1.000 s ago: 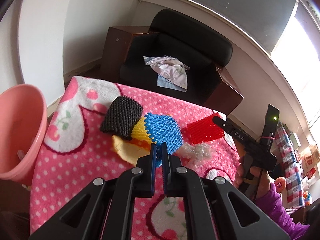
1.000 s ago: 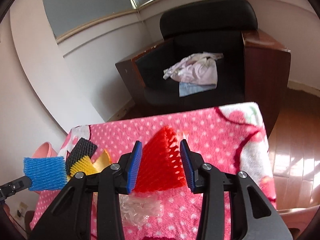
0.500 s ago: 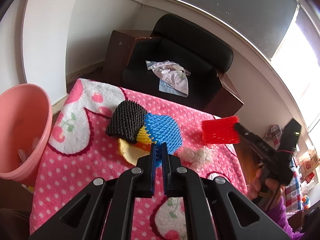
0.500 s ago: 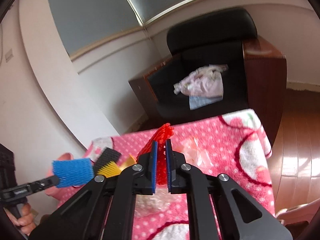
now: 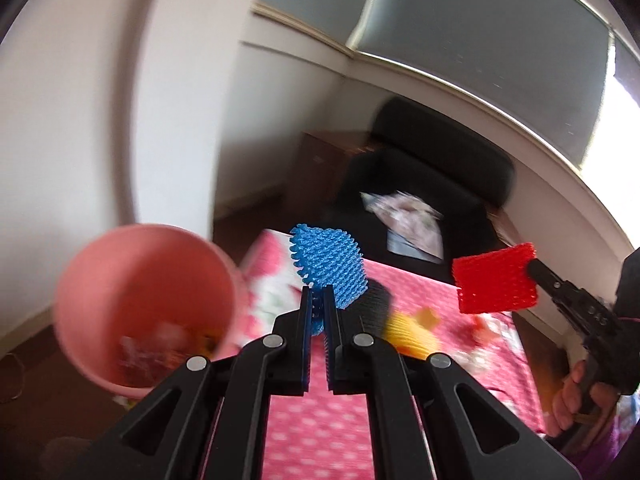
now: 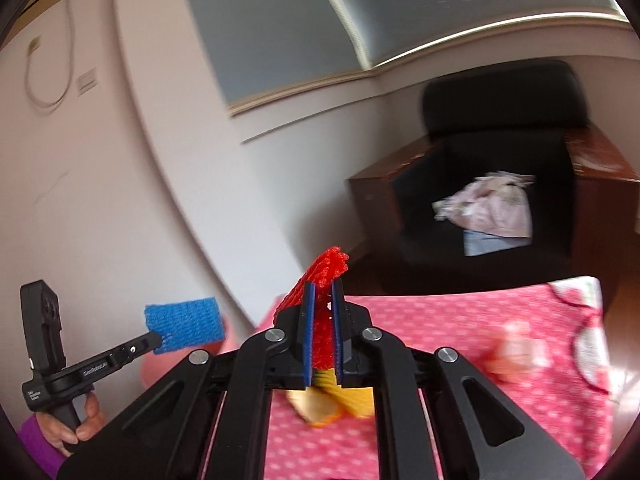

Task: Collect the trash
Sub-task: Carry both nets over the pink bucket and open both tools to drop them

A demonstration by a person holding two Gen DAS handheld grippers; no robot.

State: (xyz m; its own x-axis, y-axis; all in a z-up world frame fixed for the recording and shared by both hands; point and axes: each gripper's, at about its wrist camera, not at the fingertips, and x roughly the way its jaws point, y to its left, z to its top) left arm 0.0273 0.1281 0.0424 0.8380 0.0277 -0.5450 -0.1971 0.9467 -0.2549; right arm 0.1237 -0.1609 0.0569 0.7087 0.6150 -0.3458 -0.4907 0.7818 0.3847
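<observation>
Left claw (image 5: 319, 304) is clamped on the blue net (image 5: 329, 266), held up beside the pink bin (image 5: 144, 304) ready to drop in, while right claw (image 6: 320, 316) pinches the red net (image 6: 326, 276) clear above the worktop (image 6: 460, 320), where the yellow net (image 6: 340, 398) remains.

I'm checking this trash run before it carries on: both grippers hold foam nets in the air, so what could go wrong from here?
The blue foam net is pinched only at one corner by the left gripper, so it may slip before reaching the pink bin. The right gripper with the red foam net is farther from the bin and may crowd the left.
</observation>
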